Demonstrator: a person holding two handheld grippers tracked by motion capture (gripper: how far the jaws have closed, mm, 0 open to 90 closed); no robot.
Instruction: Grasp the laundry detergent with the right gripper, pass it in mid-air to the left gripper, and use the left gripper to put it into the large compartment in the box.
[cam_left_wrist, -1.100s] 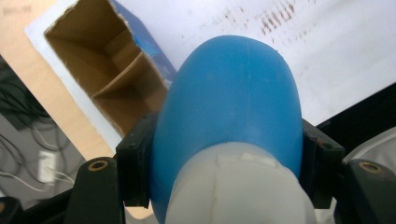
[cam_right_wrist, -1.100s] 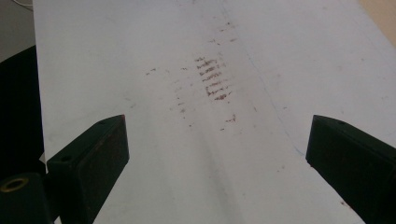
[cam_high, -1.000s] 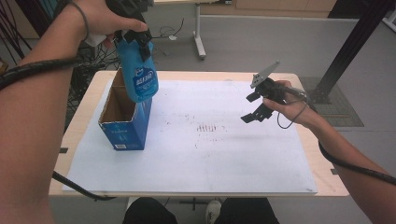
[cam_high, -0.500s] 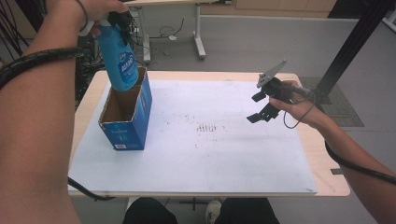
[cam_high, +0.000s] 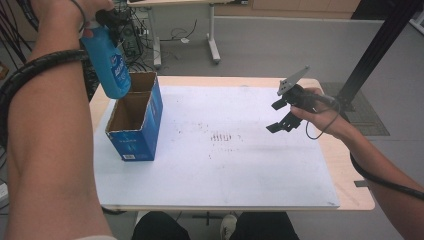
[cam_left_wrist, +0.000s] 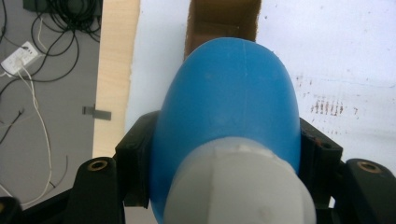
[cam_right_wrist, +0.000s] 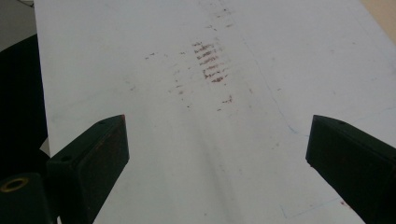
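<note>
Bottle status first: blue plastic bottle with white cap (cam_high: 109, 60) is clamped in the left gripper (cam_high: 107, 22), held up in the air at about 10 o'clock of the table in the high view, tilted, base pointing down toward the box. Base hangs just above the far compartment of the open blue cardboard box (cam_high: 134, 122), not inside it, not touching the rim as far as the view tells. In the left gripper view the blue bottle (cam_left_wrist: 226, 107) runs from the bottom to the middle, white cap nearest the camera, black jaws pressed on its two sides at 3 and 9 o'clock; brown inside of the cardboard box (cam_left_wrist: 222, 21) shows at 12 o'clock beyond the bottle.

Box stands on the white sheet covering the light wooden table (cam_high: 350, 195), near the sheet's left edge, at roughly 9 o'clock from the table centre. Two compartments, both look bare from above.

Right gripper (cam_high: 281, 116) is held above the sheet at about 3 o'clock of the table, well apart from bottle and box, jaws spread wide with nothing between them. Right gripper view: both black jaws at 4 and 8 o'clock, white sheet (cam_right_wrist: 210, 140) below, patch of reddish-brown smudges (cam_right_wrist: 211, 63) at 12 o'clock. Same smudges (cam_high: 225, 137) sit near mid-table in the high view.
</note>
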